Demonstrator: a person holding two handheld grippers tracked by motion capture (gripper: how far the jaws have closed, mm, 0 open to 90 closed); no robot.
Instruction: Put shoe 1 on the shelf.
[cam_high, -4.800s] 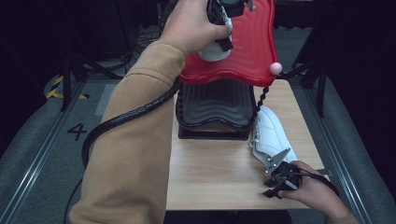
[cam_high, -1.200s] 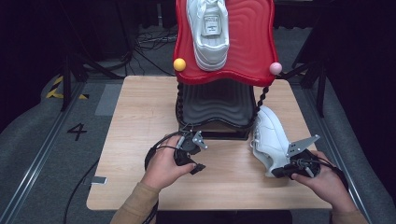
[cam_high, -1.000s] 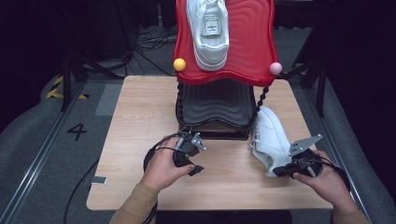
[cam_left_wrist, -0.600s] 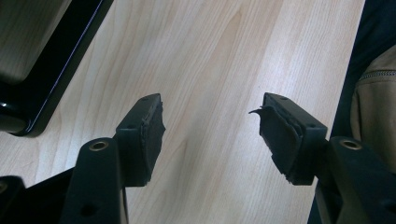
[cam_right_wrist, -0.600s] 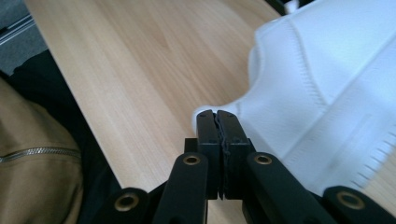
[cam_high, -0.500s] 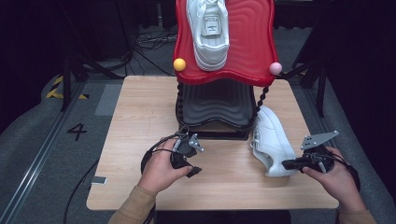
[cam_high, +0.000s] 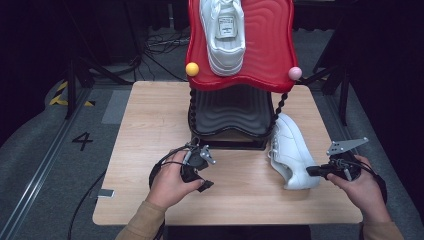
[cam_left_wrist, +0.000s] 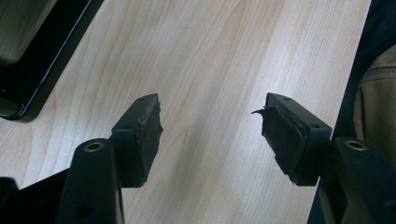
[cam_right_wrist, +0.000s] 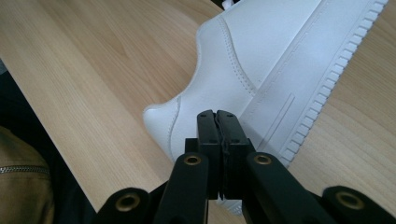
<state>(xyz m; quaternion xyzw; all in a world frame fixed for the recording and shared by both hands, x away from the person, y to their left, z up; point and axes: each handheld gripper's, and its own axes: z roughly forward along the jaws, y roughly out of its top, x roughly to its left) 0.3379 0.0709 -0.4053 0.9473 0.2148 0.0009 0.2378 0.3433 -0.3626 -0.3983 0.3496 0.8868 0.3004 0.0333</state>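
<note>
Two white shoes: one (cam_high: 222, 35) on the red stand (cam_high: 270, 55); one (cam_high: 292, 152) on the table (cam_high: 150, 115). Left gripper (cam_left_wrist: 212, 135) gapes empty; right gripper (cam_right_wrist: 218, 126) is closed at the table shoe's heel, gripping nothing.

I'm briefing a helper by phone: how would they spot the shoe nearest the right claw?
Find the red wavy shoe rack at the table's far side. Right of its black base, a white sneaker lies on its side on the wood. The other white sneaker rests up on the red shelf.

White leather low-top sneaker (cam_high: 291, 156) lies tipped on its side on the light wooden table (cam_high: 150, 130), right of the stand, heel toward the near edge.
</note>
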